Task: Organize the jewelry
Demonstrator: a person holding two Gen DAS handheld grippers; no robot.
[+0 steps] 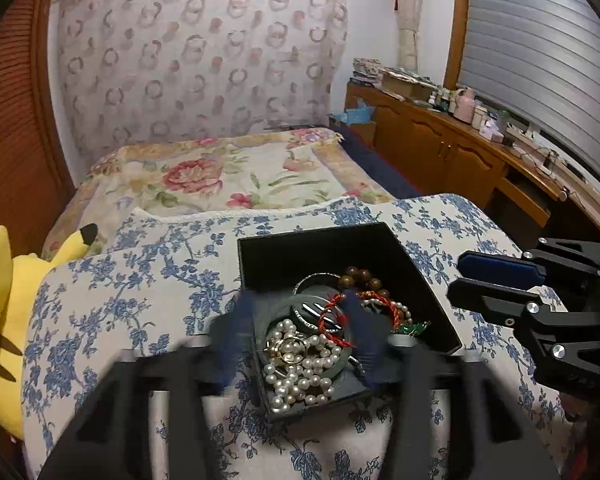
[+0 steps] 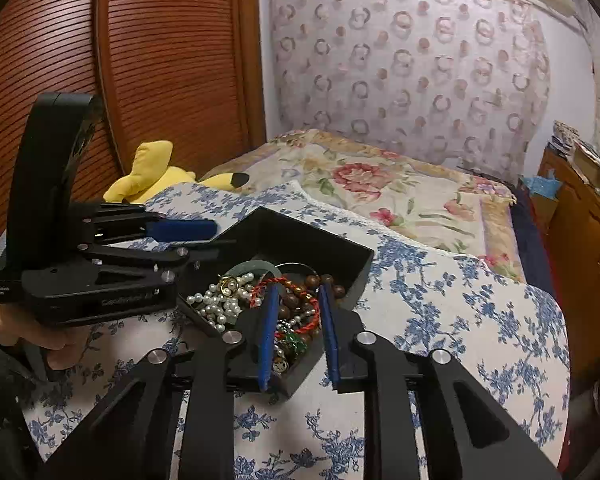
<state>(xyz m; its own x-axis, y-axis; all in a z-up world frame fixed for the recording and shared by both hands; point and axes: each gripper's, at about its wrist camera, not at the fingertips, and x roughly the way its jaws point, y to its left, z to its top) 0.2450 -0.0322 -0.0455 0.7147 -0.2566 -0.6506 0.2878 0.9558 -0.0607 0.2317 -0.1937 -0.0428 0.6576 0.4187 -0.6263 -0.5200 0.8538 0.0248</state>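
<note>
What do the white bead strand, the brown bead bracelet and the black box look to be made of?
White bead strand: glossy, pearl-like round beads; real or imitation cannot be told. Brown bead bracelet: likely wood, with a warm brown, dull sheen. Black box: probably matte card, judging by its thin, flat walls without shine.

Blue-floral cushion [image 1: 148, 280] on bed [image 1: 228, 172], black jewelry box [image 1: 324, 248] atop, yellow plush [image 1: 0, 300] beside
</note>
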